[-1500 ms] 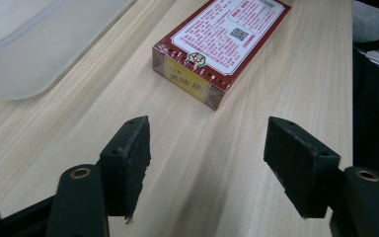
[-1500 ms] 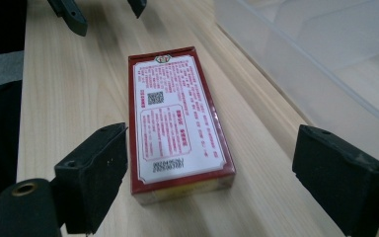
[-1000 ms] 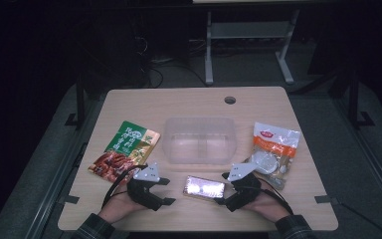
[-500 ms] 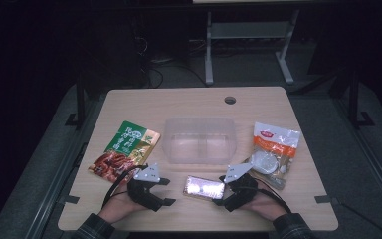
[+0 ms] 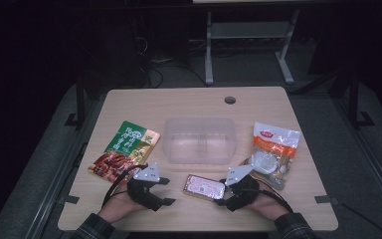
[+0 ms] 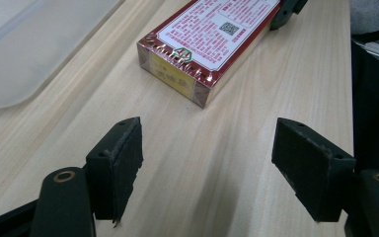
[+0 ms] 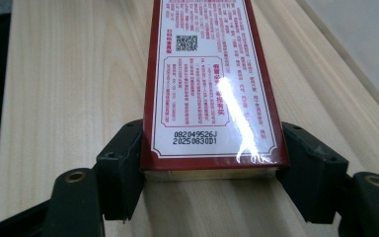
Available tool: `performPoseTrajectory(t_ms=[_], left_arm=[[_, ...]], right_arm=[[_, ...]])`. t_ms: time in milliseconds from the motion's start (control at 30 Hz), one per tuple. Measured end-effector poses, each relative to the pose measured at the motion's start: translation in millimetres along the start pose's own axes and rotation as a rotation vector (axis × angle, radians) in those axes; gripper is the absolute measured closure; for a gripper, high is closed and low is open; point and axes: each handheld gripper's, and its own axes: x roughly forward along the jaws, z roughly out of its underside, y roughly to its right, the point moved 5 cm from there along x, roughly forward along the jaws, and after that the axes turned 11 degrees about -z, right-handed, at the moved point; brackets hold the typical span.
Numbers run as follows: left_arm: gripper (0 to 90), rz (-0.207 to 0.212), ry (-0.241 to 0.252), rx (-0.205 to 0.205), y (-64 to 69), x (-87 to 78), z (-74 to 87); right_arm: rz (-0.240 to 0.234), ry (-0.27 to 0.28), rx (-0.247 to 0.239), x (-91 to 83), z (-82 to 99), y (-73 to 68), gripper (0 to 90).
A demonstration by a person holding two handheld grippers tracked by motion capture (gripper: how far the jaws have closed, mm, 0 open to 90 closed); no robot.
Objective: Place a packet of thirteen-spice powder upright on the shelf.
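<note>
The red box (image 5: 205,186) lies flat near the front edge of the surface (image 5: 189,104), a little right of the middle, between the two hands. The right tongs (image 5: 222,190) have just been closing, and in the right gripper view the two pads (image 7: 123,168) now stand against the long sides of the box at its near end, so I judge they grip it or are about to. The left tongs (image 5: 168,191) stand wide with nothing between them, pointing at the far end of the box from nearby.

The grip is only on the last part of a long box. If the right hand lifts now, the free end can sag and the box may turn between the pads. The box has a shiny film, so it can also slide out. If the pads are not yet pressing firmly, the box may simply be pushed along the surface toward the left tongs.

The clear plastic container (image 5: 199,141) stands just behind the box, in the middle of the surface. A tilted box may knock its rim. The green pouch (image 5: 125,148) at the left edge and the white pouch (image 5: 273,149) at the right edge lie apart from this.
</note>
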Motion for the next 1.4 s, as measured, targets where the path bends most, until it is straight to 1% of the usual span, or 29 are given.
performPoseTrajectory(t_ms=[100, 133, 167, 200, 233, 267, 333, 367, 433, 467, 567, 600, 633, 667, 700, 733, 833, 933, 967, 1000, 1033, 1067, 1133, 1167, 1233, 1300, 1333, 1367, 1400], left_arm=[[27.0, -0.005, 0.002, 0.004, -1.5, -0.9, -0.8], [27.0, -0.001, 0.004, 0.005, -1.6, -1.3, -1.2], [27.0, -0.002, 0.009, 0.013, -2.2, -1.7, -1.8], [27.0, 0.000, 0.012, 0.008, -2.0, -2.0, -2.4], [27.1, 0.000, 0.012, 0.008, -2.0, -2.0, -2.4], [27.1, 0.004, 0.018, -0.006, -1.4, -2.9, -3.4], [27.7, 0.005, 0.020, 0.000, -2.0, -4.2, -4.0], [28.3, 0.006, 0.022, -0.001, -2.2, -4.9, -4.5], [29.7, 0.006, 0.026, 0.000, -2.7, -5.4, -5.0], [30.6, 0.004, 0.034, 0.001, -3.7, -6.8, -6.6], [37.0, 0.005, 0.049, -0.007, -4.9, -8.7, -9.3], [37.0, 0.014, 0.060, -0.016, -6.0, -10.0, -10.9], [40.3, 0.018, 0.064, -0.019, -7.2, -11.2, -12.6], [46.6, 0.011, 0.074, -0.010, -9.9, -13.9, -17.0], [50.5, 0.011, 0.074, -0.010, -9.9, -13.9, -17.0], [54.7, 0.004, 0.087, -0.017, -13.0, -16.8, -21.8], [69.4, 0.003, 0.105, -0.025, -16.5, -19.9, -26.2], [80.8, -0.014, 0.144, -0.034, -22.6, -28.3, -37.3], [84.1, -0.012, 0.159, -0.040, -24.0, -30.4, -40.5], [85.9, -0.011, 0.171, -0.044, -25.7, -32.4, -43.3], [87.7, -0.011, 0.171, -0.044, -25.7, -32.4, -43.3], [89.0, -0.013, 0.186, -0.043, -29.0, -34.4, -48.3], [89.4, -0.013, 0.196, -0.040, -31.5, -33.7, -51.5], [89.4, -0.013, 0.196, -0.040, -31.5, -33.7, -51.5], [89.4, -0.013, 0.196, -0.047, -32.4, -30.9, -52.1], [89.4, -0.001, 0.193, -0.045, -32.3, -28.6, -51.8], [89.4, 0.005, 0.188, -0.039, -30.0, -26.9, -52.1], [89.3, 0.007, 0.183, -0.031, -29.1, -25.9, -51.8], [89.3, 0.007, 0.183, -0.030, -27.9, -24.4, -51.6]], right_arm=[[-0.012, 0.018, 0.014, -4.0, -1.1, -0.6, 31.5], [-0.011, 0.019, 0.007, -5.2, -1.1, -0.3, 31.6], [-0.017, 0.025, 0.017, -6.3, -1.8, -1.3, 31.6], [-0.021, 0.023, 0.026, -7.4, -2.7, -2.2, 31.7], [-0.014, 0.019, 0.009, -8.6, -3.3, -1.2, 31.7], [-0.015, 0.018, 0.012, -9.8, -4.1, -1.7, 31.7], [-0.021, 0.031, 0.022, -12.3, -6.2, -2.8, 31.8], [-0.017, 0.031, 0.007, -13.8, -6.8, -2.1, 31.8], [-0.025, 0.040, 0.014, -15.0, -8.4, -3.7, 31.9], [-0.029, 0.045, 0.001, -18.0, -10.8, -4.0, 31.9], [-0.038, 0.056, -0.001, -22.9, -15.4, -6.5, 31.9], [-0.038, 0.056, -0.001, -22.9, -15.4, -6.5, 31.9], [-0.037, 0.056, -0.018, -24.4, -17.0, -6.0, 31.9], [-0.043, 0.061, -0.043, -27.6, -20.5, -5.1, 31.8], [-0.052, 0.066, -0.034, -28.9, -22.6, -6.5, 31.9], [-0.052, 0.068, -0.042, -30.2, -24.2, -6.0, 31.9], [-0.057, 0.064, -0.055, -31.8, -27.1, -5.6, 31.9], [-0.072, 0.065, -0.064, -32.9, -35.1, -2.7, 31.9], [-0.072, 0.062, -0.074, -32.9, -37.2, -1.4, 31.9], [-0.077, 0.066, -0.072, -32.4, -40.0, -1.6, 31.9], [-0.073, 0.060, -0.095, -32.2, -42.1, 0.5, 31.9], [-0.075, 0.057, -0.104, -31.7, -44.5, 1.1, 31.9], [-0.086, 0.066, -0.092, -30.3, -49.3, 0.3, 31.9], [-0.086, 0.066, -0.092, -30.3, -49.3, 0.3, 31.9], [-0.091, 0.065, -0.116, -28.2, -55.4, 1.5, 31.9], [-0.091, 0.064, -0.117, -27.6, -57.0, 1.2, 31.9], [-0.093, 0.064, -0.128, -26.4, -59.7, 0.8, 31.8], [-0.099, 0.069, -0.118, -26.1, -60.8, -0.8, 31.8], [-0.095, 0.067, -0.133, -26.3, -61.4, -0.5, 31.9]])
